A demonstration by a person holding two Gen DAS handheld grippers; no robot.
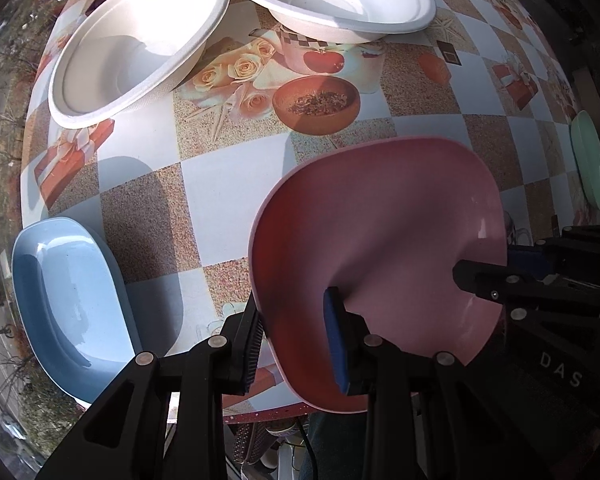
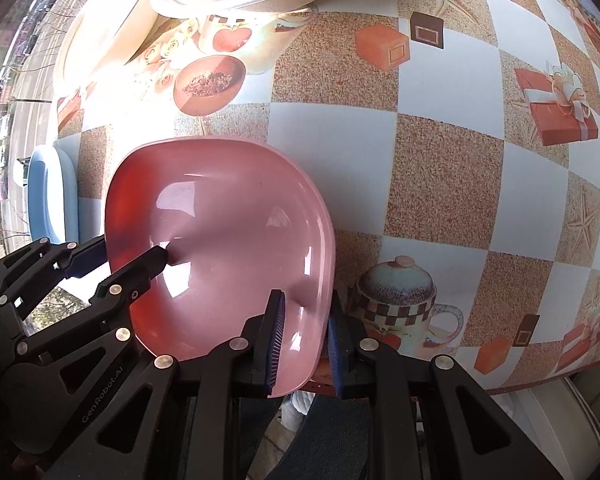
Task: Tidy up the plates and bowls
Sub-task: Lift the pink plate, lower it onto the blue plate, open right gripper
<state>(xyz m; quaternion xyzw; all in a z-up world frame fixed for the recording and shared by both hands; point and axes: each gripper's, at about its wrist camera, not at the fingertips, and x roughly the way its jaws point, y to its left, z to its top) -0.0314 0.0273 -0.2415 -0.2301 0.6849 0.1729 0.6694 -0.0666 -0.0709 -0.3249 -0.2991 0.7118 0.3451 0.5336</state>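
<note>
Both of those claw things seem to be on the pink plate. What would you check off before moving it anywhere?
1. Left gripper has a finger on each side of the pink plate rim: ok.
2. Right gripper fingers straddle the opposite rim: ok.
3. Grip is firm enough to carry: cannot tell.
4. Blue plate sits apart from the pink one, a possible stacking spot: ok.
5. Blue plate is fully supported near the table edge: cannot tell.
6. White bowls at the far side are out of the way: ok.
</note>
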